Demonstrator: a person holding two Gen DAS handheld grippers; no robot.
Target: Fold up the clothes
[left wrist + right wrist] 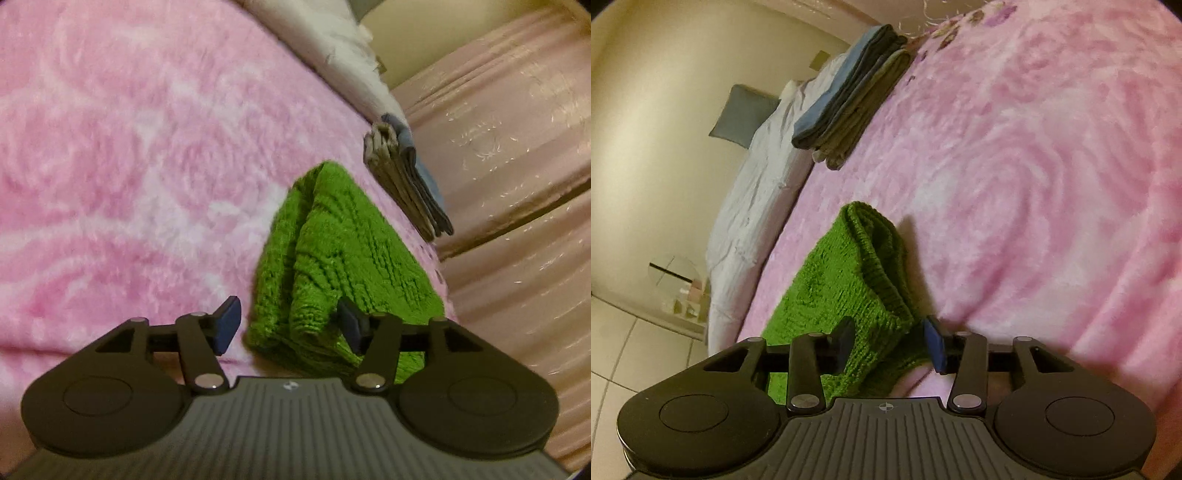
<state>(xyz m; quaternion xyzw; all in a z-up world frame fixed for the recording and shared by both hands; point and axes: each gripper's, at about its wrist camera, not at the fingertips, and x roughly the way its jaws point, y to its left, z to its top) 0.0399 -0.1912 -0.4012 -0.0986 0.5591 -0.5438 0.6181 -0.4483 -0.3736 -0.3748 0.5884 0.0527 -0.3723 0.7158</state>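
The left gripper (290,325) has its fingers spread, straddling the near edge of the folded green knitted garment (347,254), which lies on the fluffy pink blanket (129,166) covering the bed. Beyond it, near the blanket's edge, sits a stack of folded grey and blue clothes (406,181). The right gripper (890,341) likewise holds its fingers apart around the garment's near corner.

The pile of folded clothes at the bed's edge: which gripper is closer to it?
Neither clearly. The left gripper and right gripper both sit open around the green knit, well short of the folded pile.
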